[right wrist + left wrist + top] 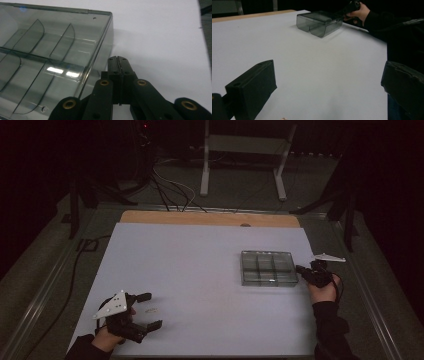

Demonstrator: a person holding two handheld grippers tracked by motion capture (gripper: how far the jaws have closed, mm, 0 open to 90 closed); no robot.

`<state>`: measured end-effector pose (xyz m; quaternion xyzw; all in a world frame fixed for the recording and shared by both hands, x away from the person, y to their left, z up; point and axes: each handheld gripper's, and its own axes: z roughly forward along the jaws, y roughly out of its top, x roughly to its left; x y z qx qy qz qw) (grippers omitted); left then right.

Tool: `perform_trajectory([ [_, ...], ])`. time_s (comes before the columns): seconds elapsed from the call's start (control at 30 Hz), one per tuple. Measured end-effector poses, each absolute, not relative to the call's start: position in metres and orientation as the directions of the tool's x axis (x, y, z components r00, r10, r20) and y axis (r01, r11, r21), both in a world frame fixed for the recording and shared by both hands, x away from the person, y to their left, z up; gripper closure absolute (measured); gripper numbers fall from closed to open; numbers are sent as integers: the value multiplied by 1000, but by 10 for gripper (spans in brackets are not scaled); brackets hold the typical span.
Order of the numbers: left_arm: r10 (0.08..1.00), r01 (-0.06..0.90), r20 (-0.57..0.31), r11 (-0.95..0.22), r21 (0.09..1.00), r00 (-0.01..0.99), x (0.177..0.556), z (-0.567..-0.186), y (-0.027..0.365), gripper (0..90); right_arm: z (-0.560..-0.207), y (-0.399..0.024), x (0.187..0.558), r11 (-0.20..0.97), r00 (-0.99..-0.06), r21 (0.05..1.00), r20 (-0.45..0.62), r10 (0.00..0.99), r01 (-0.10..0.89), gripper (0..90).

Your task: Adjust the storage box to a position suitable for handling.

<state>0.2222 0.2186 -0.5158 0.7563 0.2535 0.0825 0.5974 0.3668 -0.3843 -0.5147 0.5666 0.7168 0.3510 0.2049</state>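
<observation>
- Pressing closed jaws against a clear compartment box [266, 268] appears to be the step in hand; the box sits on the white table [200, 270], toward its right side.
- Right gripper [303, 269]: jaws clenched pad to pad with nothing between them, tip just beside the box's right wall, as the right gripper view [117, 62] confirms. Whether it touches the wall cannot be told.
- Box: lid shut and empty as far as can be seen, dividers visible through the plastic.
- Left gripper [145, 310]: jaws released and spread wide, well apart from the box, resting near the table's front left corner; a small pale object [150, 310] lies between its jaws, untouched.
- Recommendation: keep the closed tip low and square to the box wall, push slowly so the light box slides without pivoting or tipping; bring the left gripper over to brace the far wall if opening the lid is intended.
</observation>
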Motion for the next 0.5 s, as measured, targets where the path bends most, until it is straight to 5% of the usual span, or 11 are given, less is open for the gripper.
perform_trajectory([
  [0.5, 505, 308, -197, -147, 940, 840, 226, -516, 221, 8, -521, -377, 372, 119, -296, 719, 125, 947, 684, 900],
])
